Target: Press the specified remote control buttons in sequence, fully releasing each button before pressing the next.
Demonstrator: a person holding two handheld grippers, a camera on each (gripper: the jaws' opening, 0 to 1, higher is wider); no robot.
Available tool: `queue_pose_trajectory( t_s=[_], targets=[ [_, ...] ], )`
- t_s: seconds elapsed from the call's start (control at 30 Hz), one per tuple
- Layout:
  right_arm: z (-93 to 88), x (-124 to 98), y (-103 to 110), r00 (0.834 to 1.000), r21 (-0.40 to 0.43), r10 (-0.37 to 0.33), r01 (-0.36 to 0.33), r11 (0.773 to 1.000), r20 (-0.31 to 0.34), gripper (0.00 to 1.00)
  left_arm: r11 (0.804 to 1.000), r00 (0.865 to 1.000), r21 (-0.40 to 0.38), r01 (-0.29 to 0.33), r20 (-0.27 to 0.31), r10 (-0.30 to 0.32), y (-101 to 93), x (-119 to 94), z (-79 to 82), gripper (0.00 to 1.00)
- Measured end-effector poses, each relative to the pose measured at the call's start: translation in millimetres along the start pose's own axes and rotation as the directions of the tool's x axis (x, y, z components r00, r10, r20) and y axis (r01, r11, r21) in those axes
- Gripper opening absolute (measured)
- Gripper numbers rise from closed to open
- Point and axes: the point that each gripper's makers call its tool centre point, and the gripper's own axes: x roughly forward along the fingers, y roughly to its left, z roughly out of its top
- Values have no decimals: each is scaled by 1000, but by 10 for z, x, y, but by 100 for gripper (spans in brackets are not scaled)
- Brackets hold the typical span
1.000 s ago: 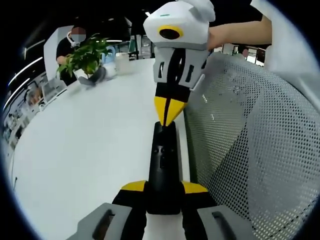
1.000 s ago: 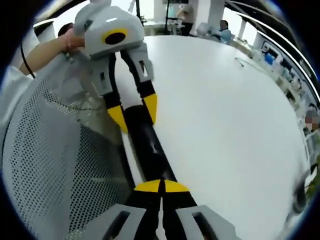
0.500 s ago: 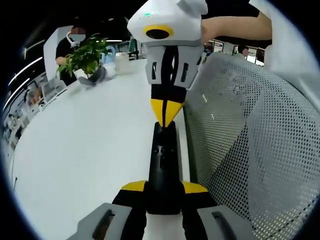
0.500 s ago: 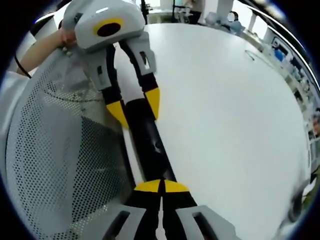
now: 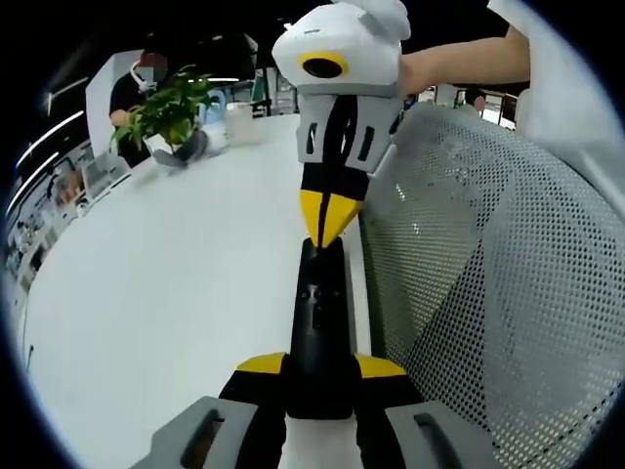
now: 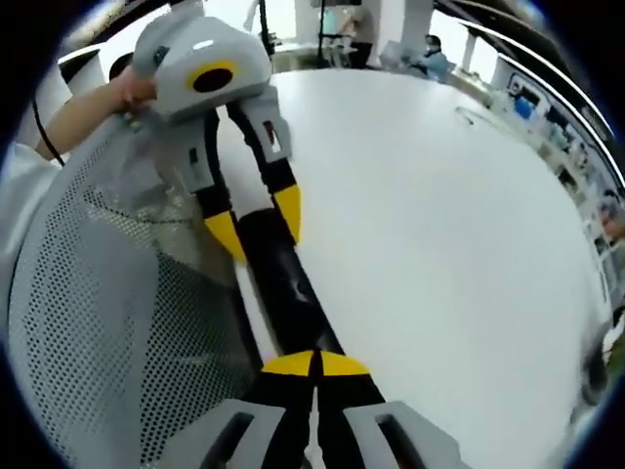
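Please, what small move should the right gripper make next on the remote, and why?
Probably lift the right gripper slightly off the black remote before the next press. Its shut yellow tips seem to rest on the far end of the remote, while the left gripper clamps the other end on the white table. Each button needs full release.

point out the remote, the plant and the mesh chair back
remote (image 5: 318,332), left gripper view, on its black top face by the small buttons
plant (image 5: 168,109), left gripper view, on its green leaves
mesh chair back (image 5: 488,293), left gripper view, on the perforated panel
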Motion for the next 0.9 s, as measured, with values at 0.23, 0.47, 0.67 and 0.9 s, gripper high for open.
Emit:
queue_pose_trajectory(
  t_s=[0.23,0.47,0.67,0.9],
  targets=[
    [4,1,8,1000,-10,-27,27,1000,16,0,1000,1000,3,0,-2,0,0,3,4,25],
    [9,10,7,998,-166,-34,24,986,-57,0,1000,1000,4,0,0,0,4,10,8,25],
    [42,-3,40,998,-205,-10,-4,979,-68,0,1000,1000,4,-1,0,1,9,15,11,25],
    [128,66,70,997,-239,7,-27,971,-83,0,1000,1000,4,0,0,0,8,12,8,25]
  ],
)
